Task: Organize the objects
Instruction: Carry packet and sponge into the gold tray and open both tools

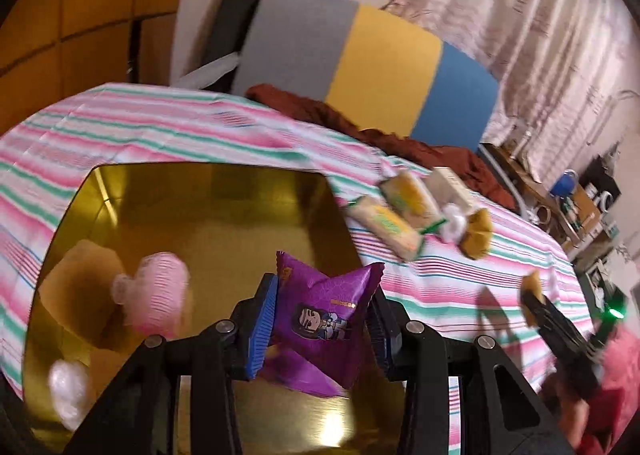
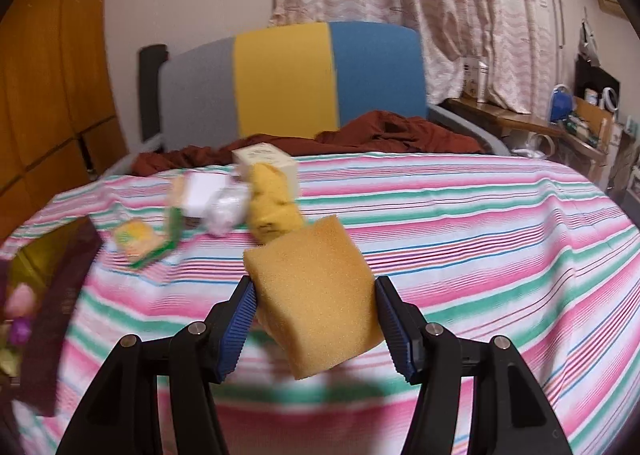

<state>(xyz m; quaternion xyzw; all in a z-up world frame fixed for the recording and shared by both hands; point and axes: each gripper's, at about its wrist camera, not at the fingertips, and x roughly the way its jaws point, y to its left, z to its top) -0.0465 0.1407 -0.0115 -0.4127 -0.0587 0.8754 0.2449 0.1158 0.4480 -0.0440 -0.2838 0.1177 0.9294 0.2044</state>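
Observation:
In the left wrist view my left gripper [image 1: 320,303] is shut on a purple snack packet [image 1: 324,327], which hangs over an open gold tin [image 1: 200,175]. Inside the tin lie a pink wrapped sweet [image 1: 156,295], a yellow sponge [image 1: 80,275] and a white wrapped piece [image 1: 68,387]. My right gripper [image 2: 314,291] is shut on a yellow sponge block [image 2: 320,319] above the striped tablecloth [image 2: 480,255]. The tin's dark wall [image 2: 60,295] shows at the left edge of the right wrist view. From the left wrist view, the right gripper [image 1: 538,303] is to the tin's right.
Yellow-green packets [image 2: 138,241], a white box [image 2: 264,161], a white wrapped lump [image 2: 226,211] and a crumpled yellow sponge [image 2: 272,207] lie together behind the tin's right side. Beyond the table stand a grey, yellow and blue chair [image 2: 288,83] with rust-red cloth [image 2: 380,131], and a cluttered shelf [image 2: 560,123].

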